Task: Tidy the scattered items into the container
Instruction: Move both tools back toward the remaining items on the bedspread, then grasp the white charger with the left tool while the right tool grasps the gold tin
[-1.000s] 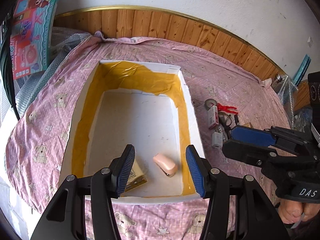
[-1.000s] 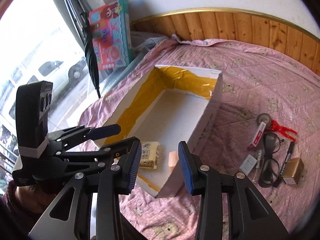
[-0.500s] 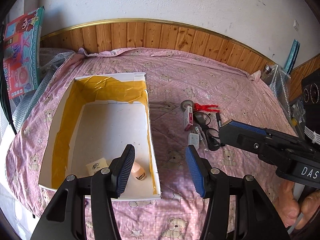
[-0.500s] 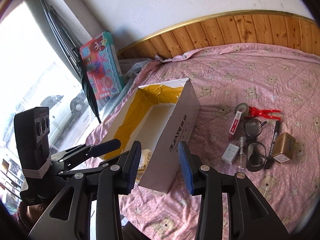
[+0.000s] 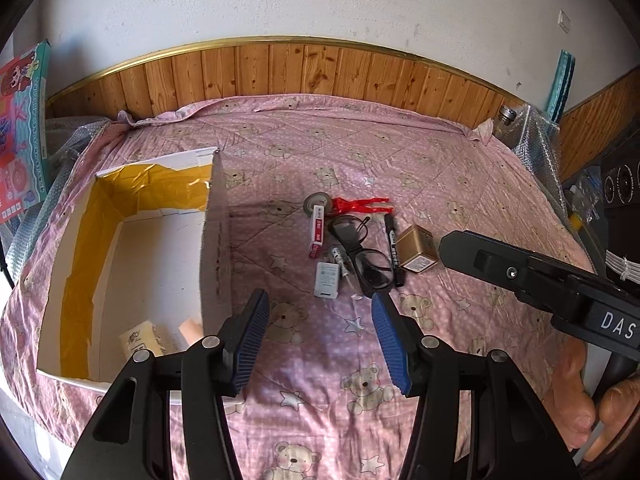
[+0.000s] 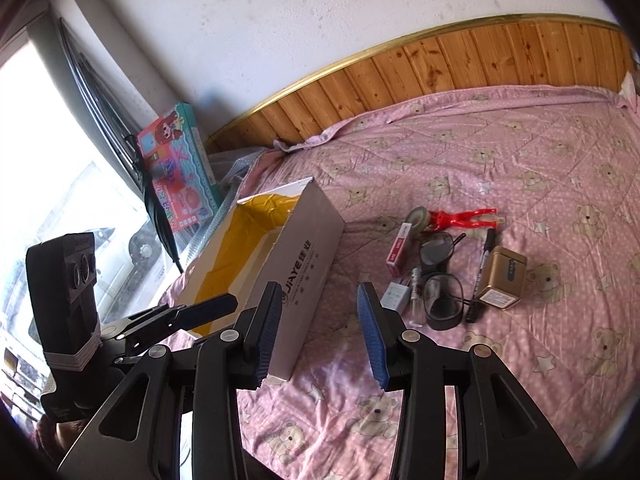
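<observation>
Left tool (image 5: 320, 336): spread wide, holding nothing, hovering over the pink bed cover (image 5: 440, 184) just right of the box wall.
Right tool (image 6: 320, 328): also spread and empty; in the left view it shows only as a dark body coming in from the right, near the gold box.
Container: a white cardboard box (image 5: 214, 240) lined with yellow tape, lying on the left part of the bed; two small things already rest in its near corner, a printed packet (image 5: 138, 340) and a pinkish piece half hidden by the wall.
Scattered items: one tight cluster on the bed, right of the box and well apart from it: tape roll (image 5: 316, 202), red clip (image 5: 360, 204), red-and-white stick (image 5: 316, 234), glasses (image 5: 362, 252), black marker (image 5: 394, 252), gold box (image 5: 416, 250), small white adapter (image 5: 327, 279).
Key relation: the cluster lies straight ahead of both tools; the white adapter is the nearest piece, just beyond the left tool's fingertips.
Long axes: marker and stick run roughly away from the tools, so the jaws would close across them.
Nearer hand: by my judgement the left for adapter and stick, the right for the gold box and marker.
Progress: early, most pieces not yet in.
</observation>
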Motion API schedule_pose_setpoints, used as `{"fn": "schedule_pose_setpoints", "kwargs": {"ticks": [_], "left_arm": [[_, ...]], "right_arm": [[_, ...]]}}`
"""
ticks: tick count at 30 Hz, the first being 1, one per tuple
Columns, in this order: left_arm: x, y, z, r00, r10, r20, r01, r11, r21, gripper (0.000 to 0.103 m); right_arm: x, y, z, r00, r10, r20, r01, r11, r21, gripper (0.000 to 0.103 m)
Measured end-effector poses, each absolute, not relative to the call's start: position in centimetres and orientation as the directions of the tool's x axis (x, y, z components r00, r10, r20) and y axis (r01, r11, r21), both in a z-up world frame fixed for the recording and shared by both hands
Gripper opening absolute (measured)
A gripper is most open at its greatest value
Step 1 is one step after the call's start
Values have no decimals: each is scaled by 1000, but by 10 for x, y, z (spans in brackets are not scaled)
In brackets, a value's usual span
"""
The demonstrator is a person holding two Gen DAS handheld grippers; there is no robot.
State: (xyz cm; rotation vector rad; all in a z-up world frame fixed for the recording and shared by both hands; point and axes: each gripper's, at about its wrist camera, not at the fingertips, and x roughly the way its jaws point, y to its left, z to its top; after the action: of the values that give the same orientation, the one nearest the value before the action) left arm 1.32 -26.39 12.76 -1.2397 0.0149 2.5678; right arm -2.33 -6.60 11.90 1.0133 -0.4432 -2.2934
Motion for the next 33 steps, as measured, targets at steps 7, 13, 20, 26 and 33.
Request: {"fn": "schedule_pose_setpoints", "kwargs": {"ticks": [7, 13, 20, 26, 33], "left_arm": [[-1, -228, 111, -556, 285, -781, -306, -944, -127, 55], [-21, -211, 86, -516, 302, -802, -309, -938, -155, 55], [-48, -208, 49, -465, 298, -834, -278, -943, -182, 55], [-69, -213, 17, -425, 280, -861, -233, -953, -195, 55], [-90, -220, -6, -392, 271, -879, -190, -959, -210, 55]], "right_arm": [[-33, -31, 108, -578, -579, -576, 309, -808, 502, 42], [-48, -10, 89, -586, -527, -616, 247, -840, 484, 42], [-72, 1, 59, -569, -451, -687, 165, -882, 442, 44], [-96, 5, 31, -542, -375, -752, 100, -918, 384, 48], [-128, 5, 4, -494, -330, -805, 68, -937, 342, 51]]}}
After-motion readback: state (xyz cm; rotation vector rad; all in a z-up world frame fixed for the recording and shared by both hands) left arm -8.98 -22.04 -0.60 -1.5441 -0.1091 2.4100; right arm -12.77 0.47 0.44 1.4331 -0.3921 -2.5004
